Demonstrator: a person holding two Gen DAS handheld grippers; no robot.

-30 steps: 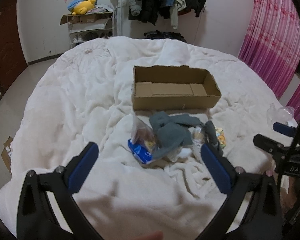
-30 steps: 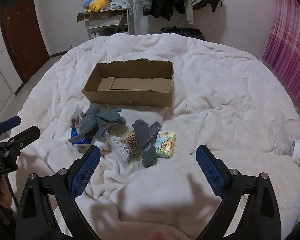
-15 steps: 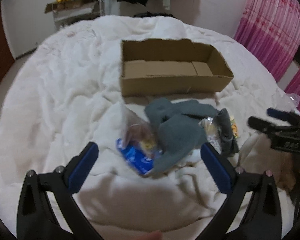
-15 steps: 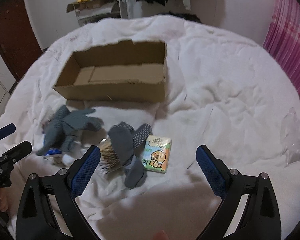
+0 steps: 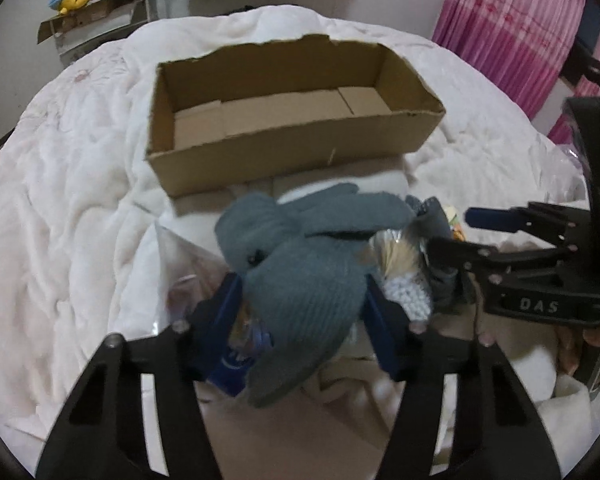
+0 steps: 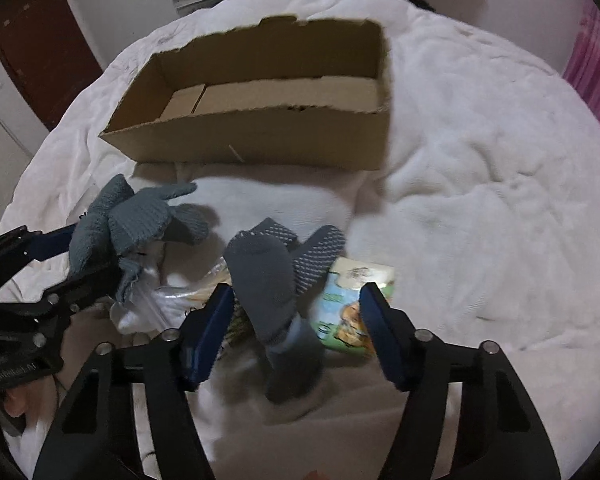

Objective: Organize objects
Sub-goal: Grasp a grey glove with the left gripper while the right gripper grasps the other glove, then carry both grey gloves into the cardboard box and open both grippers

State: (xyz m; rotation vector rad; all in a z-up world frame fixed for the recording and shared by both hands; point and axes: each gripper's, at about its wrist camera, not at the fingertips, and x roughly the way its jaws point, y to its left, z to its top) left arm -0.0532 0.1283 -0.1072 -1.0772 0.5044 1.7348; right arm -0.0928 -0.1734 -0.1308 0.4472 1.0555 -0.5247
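Both of my grippers are set low over the pile of loose items on the white bedspread [image 6: 480, 168]; the open cardboard box [image 5: 284, 148] lies just beyond the pile and holds nothing that I can see.

Left gripper [image 5: 302, 316]: jaws narrowed around the cuff end of the grey knit glove [image 5: 300, 264], blue pads beside the fabric on either side. Whether they already pinch it I cannot tell. The glove's fingers point toward the box, so I judge a cuff grasp lets it be carried forward without dragging what lies under it — a clear bag [image 5: 184, 276] and a blue packet [image 5: 236, 364].

Right gripper [image 6: 296, 332]: jaws partly open, straddling the dark grey sock [image 6: 266, 280], which is draped over a bag of cotton swabs [image 6: 204, 300]. The dotted sock [image 6: 316, 256] and a tissue pack [image 6: 348, 308] lie just beside it, the pack partly between the pads. I judge the straddle is aimed at the sock alone — closing here risks catching the tissue pack as well.
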